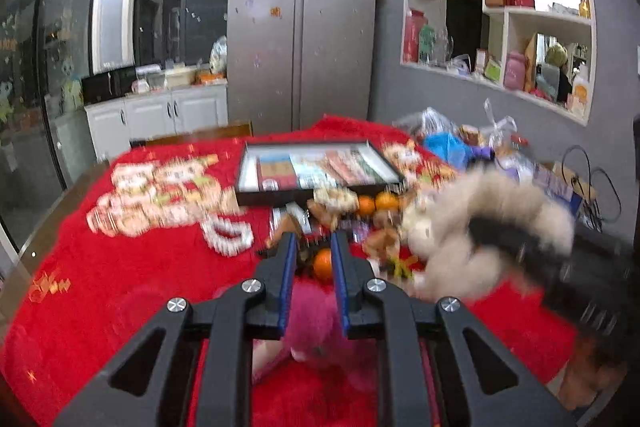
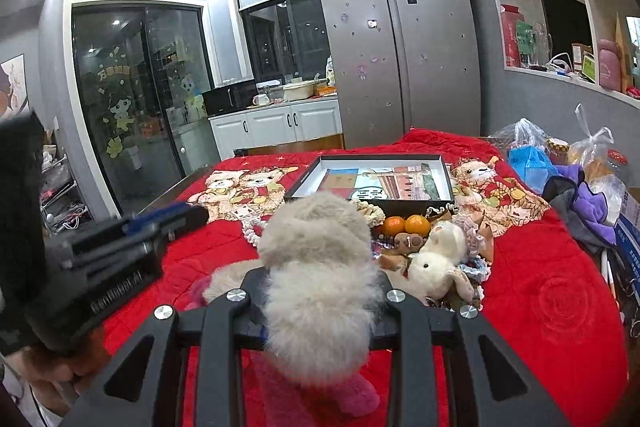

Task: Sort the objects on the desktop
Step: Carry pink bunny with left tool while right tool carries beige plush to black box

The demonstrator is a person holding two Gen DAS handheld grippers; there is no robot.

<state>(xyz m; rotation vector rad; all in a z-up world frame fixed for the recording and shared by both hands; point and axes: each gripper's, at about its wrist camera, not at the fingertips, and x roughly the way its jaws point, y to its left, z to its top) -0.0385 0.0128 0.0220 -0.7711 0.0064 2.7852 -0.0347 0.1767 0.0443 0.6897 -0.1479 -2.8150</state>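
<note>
Right gripper (image 2: 320, 291) is clamped on the beige plush toy (image 2: 316, 267), which fills its fingers and hangs above the red tablecloth (image 2: 540, 287). Left gripper (image 1: 314, 259) has its blue pads (image 1: 289, 275) spread, nothing pinched, a pink plush (image 1: 316, 327) beneath. Beyond: oranges (image 2: 406, 225), a white plush (image 2: 436, 259), then the black tray (image 2: 380, 179)

Counts, table: oranges (image 2: 406, 225) – 3 (2 side by side near tray, 1 apart, seen between left fingers). Black tray (image 2: 306, 175) – 1. Plush toys: grey-beige (image 2: 316, 267) – 1; white (image 2: 434, 261) – 1; pink (image 2: 356, 397) – 1. Small knit items and snacks in pile: uncountable, blurred.
</note>
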